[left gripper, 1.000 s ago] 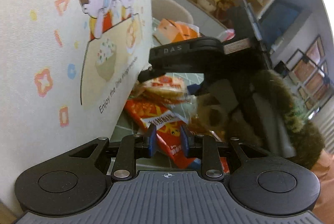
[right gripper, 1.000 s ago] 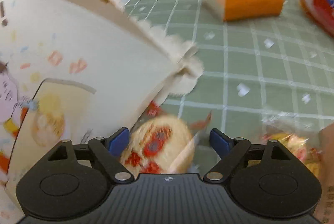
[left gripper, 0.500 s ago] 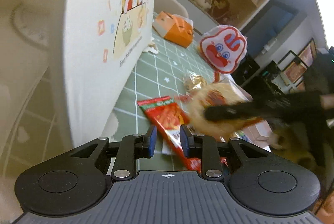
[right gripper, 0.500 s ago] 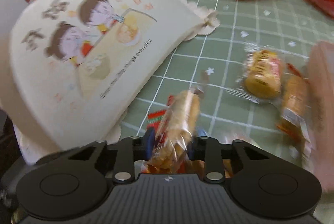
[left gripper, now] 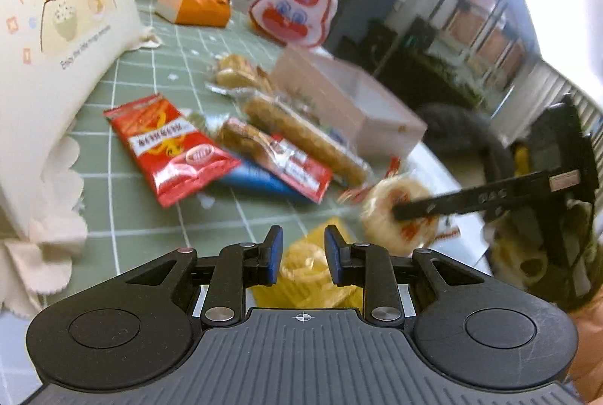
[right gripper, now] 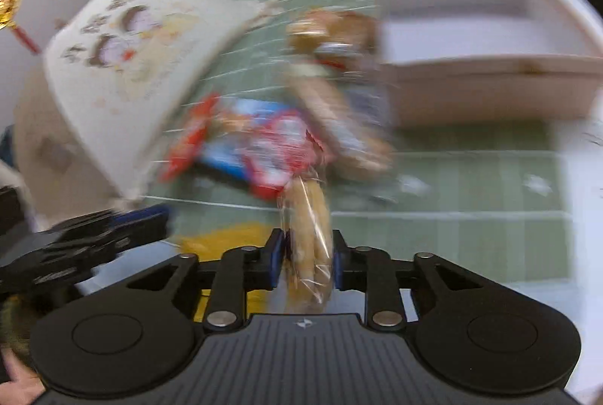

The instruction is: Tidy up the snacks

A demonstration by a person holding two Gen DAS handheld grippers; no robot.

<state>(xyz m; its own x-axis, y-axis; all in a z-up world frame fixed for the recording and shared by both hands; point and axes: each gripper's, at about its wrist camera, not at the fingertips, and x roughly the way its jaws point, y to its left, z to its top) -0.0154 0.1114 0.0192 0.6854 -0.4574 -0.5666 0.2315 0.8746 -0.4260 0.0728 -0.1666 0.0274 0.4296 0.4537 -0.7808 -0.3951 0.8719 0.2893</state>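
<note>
Snacks [left gripper: 177, 144] loose on table | white box [right gripper: 490, 28] empty | right claw [right gripper: 306, 256] opening, round cracker [right gripper: 307, 239] between pads | left claw [left gripper: 301, 250] narrow, empty

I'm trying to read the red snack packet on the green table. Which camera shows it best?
The left wrist view: the red packet lies flat, sharp and whole on the table. In the right wrist view it is a motion-blurred red smear, partly hidden beside the big cartoon bag.

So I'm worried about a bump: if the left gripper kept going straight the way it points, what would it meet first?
Probably the yellow snack packet, lying just beyond the left gripper and showing between its fingers; depth is hard to judge.
</note>
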